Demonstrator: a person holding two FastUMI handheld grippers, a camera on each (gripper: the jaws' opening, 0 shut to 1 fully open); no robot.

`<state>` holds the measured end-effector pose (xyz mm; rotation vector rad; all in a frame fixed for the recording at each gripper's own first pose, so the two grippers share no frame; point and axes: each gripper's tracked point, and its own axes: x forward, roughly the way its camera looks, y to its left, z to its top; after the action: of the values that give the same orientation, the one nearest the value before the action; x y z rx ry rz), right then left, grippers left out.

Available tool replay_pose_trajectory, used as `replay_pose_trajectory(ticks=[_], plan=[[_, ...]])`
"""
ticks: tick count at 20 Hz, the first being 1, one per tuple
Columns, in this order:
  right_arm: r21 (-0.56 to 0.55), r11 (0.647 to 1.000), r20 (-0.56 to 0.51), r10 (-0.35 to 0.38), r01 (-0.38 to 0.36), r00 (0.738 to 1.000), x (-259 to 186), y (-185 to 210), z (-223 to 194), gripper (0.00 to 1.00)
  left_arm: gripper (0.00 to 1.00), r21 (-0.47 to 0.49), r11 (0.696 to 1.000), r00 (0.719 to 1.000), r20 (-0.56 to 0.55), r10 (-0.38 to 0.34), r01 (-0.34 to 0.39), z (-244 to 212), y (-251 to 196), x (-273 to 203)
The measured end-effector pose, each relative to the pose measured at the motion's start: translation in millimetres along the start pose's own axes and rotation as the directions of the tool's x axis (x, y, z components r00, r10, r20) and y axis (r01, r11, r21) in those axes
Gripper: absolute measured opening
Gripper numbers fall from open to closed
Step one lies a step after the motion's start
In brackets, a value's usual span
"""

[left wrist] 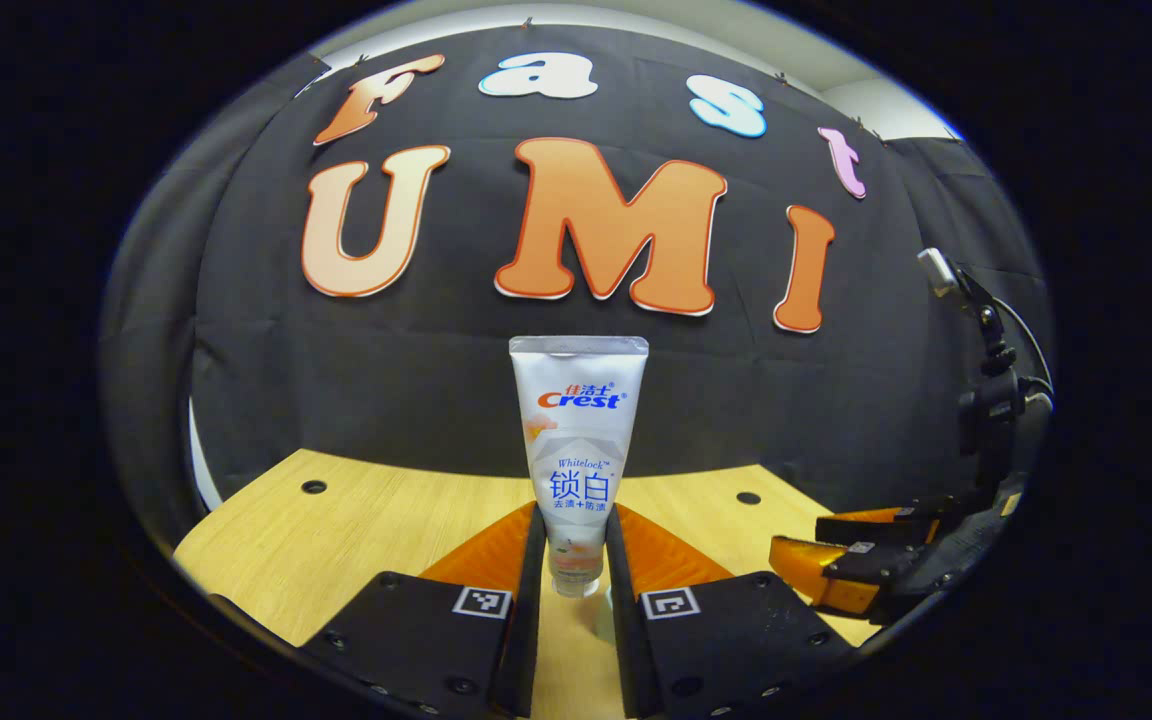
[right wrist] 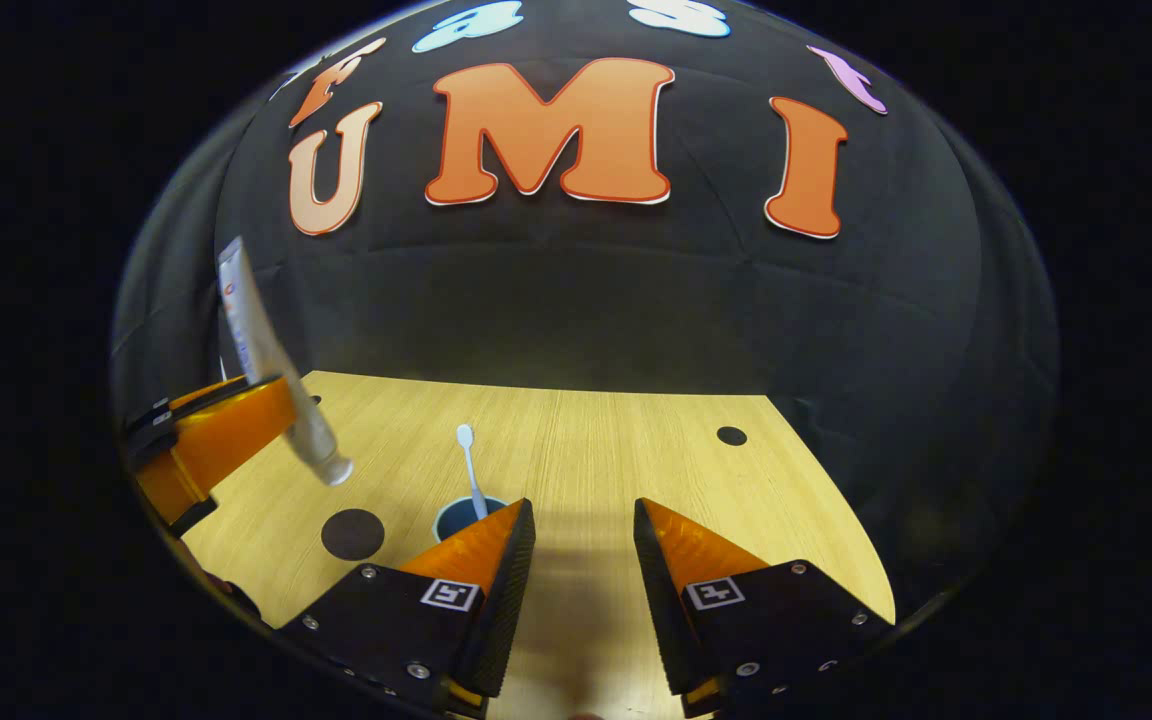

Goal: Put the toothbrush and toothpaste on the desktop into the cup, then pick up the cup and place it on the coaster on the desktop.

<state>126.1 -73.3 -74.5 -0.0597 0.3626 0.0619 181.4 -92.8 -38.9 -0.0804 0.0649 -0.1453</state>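
Observation:
A white toothpaste tube [left wrist: 578, 450] stands upright, cap down, with my left gripper [left wrist: 576, 565] shut on its lower part, held above the wooden desktop [left wrist: 356, 530]. In the right gripper view the same tube [right wrist: 266, 360] hangs tilted at the far left in the left gripper [right wrist: 271, 405], above and left of the dark round coaster [right wrist: 353, 533]. A blue cup [right wrist: 456, 518] stands on the desk with a white toothbrush [right wrist: 470, 465] upright in it, just beyond my right gripper's left fingertip. My right gripper [right wrist: 584, 520] is open and holds nothing.
Black cloth walls close off the desk at the back and sides. Small dark holes [right wrist: 732, 436] mark the desktop. The right gripper [left wrist: 816, 545] sits low at the right in the left gripper view, below a camera stand [left wrist: 986, 370].

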Motion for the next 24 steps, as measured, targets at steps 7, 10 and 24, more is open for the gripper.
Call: replay_pose_trajectory(ticks=[7, 10, 24], plan=[[0.043, 0.999, -0.021, -0.027, 0.028, 0.999, 0, -38, -14, 0.68, 0.33, -0.008, 1.000, 0.999, -0.045, -0.025, 0.024, -43, -38, 40], [0.055, 0.998, -0.036, -0.033, 0.035, 0.999, 1, -47, -22, 0.68, 0.33, 0.016, 1.000, 0.997, -0.079, -0.021, 0.022, -68, -44, 43], [0.044, 0.998, -0.095, -0.041, 0.046, 0.995, -10, -53, -53, 0.65, 0.42, 0.065, 0.998, 0.981, -0.190, 0.023, -0.011, -148, -46, 37]])
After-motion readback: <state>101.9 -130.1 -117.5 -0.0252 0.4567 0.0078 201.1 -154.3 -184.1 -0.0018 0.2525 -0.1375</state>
